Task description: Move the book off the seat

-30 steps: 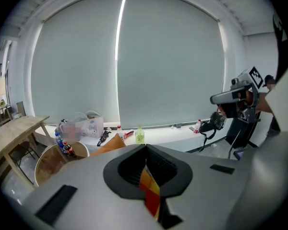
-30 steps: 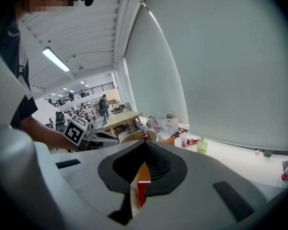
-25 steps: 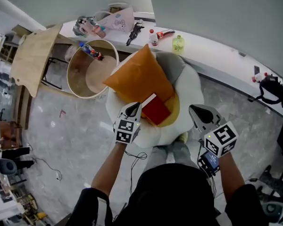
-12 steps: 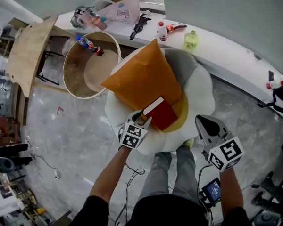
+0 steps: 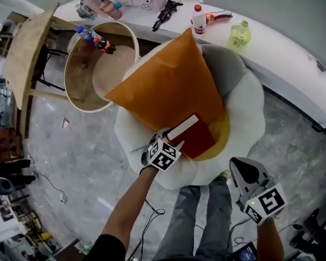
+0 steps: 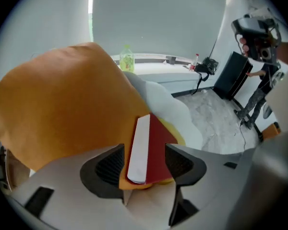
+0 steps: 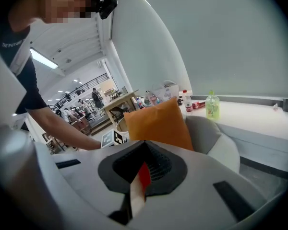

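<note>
A red book (image 5: pixel 198 137) with a white page edge lies on the yellow centre of a white, egg-shaped seat (image 5: pixel 244 118), against an orange cushion (image 5: pixel 168 86). My left gripper (image 5: pixel 168 137) is at the book's near end. In the left gripper view its jaws have just been opening; the left gripper (image 6: pixel 145 163) stands open with the book (image 6: pixel 156 143) between its pads, which do not press on it. My right gripper (image 5: pixel 240 166) hangs off the seat's front right edge, apart from the book. In the right gripper view the right gripper (image 7: pixel 141 171) looks shut, with nothing held.
A round wooden tub (image 5: pixel 98 64) with a bottle (image 5: pixel 95 38) on its rim stands left of the seat. Behind runs a white ledge (image 5: pixel 282 64) with a green bottle (image 5: pixel 239 36) and small items. A wooden board (image 5: pixel 24 53) is far left. The person's legs (image 5: pixel 201 216) are below.
Both grippers have come down toward the seat. The left gripper, shut a second ago, has opened and now straddles the book's near end. The right one has sunk at the seat's front.
</note>
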### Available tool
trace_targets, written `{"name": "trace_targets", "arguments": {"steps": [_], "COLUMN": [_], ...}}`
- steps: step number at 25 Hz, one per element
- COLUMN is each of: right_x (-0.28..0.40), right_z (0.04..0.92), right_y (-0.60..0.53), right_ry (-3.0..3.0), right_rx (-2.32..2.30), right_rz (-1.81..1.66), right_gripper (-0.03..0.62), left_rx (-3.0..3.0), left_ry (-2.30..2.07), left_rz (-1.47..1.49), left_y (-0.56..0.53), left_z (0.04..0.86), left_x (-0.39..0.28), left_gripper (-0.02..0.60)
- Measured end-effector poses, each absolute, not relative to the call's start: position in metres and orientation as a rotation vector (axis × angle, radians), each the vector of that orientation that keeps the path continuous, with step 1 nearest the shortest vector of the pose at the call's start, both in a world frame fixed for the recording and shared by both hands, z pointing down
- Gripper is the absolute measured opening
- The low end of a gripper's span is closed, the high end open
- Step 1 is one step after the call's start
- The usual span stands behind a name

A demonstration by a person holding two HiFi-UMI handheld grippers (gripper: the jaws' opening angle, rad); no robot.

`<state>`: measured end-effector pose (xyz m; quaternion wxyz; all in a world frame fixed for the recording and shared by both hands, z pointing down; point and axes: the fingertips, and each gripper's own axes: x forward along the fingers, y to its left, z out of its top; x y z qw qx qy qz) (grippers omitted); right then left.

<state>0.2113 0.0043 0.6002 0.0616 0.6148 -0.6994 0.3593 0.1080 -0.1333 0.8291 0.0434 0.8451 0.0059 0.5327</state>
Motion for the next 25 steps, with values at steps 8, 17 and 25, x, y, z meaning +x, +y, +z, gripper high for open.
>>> {"name": "trace_targets", "arguments": {"steps": [8, 17, 25], "right_x": [0.194, 0.203, 0.207], "right_z": [0.656, 0.659, 0.65], "right_y": [0.005, 0.015, 0.033], "right_ry": [-2.11, -2.104, -2.093], "right_rx": [1.776, 1.781, 1.764], "right_rz": [1.181, 1.212, 1.223], "right_gripper": [0.006, 0.006, 0.006], "left_rx": [2.506, 2.383, 2.441], "left_ry": [0.076, 0.078, 0.072], "left_rz": [1.772, 1.58, 1.751], "left_y": [-0.138, -0.117, -0.107], "left_z": [0.9, 0.883, 0.924], "left_x": [0.105, 0.12, 0.112], "left_gripper": [0.285, 0.299, 0.506]}}
